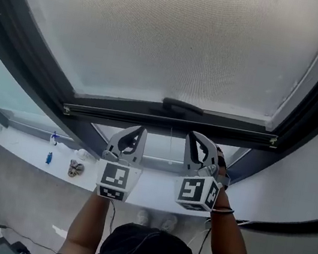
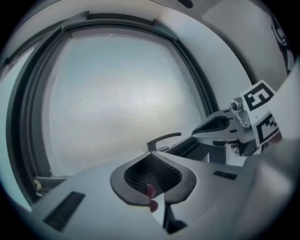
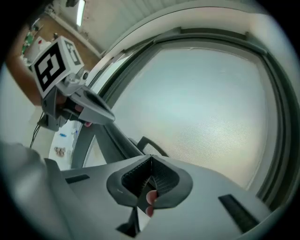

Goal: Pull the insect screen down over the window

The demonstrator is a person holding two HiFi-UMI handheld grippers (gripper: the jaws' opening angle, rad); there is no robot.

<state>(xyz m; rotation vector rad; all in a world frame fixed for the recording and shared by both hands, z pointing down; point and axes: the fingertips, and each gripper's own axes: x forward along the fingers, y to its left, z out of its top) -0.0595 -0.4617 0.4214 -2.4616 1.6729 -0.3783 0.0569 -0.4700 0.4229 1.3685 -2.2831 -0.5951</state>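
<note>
currently holding left gripper (image 1: 140, 131) and right gripper (image 1: 194, 137) side by side, both pointing up toward the insect screen (image 1: 174, 41). keeping both sets of jaws pressed fully together, gripping nothing.

for doing the pull well, as a judgement: opening up first, then pinching the handle (image 1: 182, 106) or hooking the bottom bar (image 1: 172, 123) evenly on either side, drawing straight down, keeping the bar level to avoid jamming in the frame (image 1: 37, 59).

reading the screen as most of the way down: mesh covering the upper pane, bar stopping short of the sill (image 1: 22, 142), leaving a strip of glass (image 1: 162, 145) uncovered. bar lying just above the jaws' tips, contact not resolvable; handle sitting mid-bar, above and between the two grippers.
</note>
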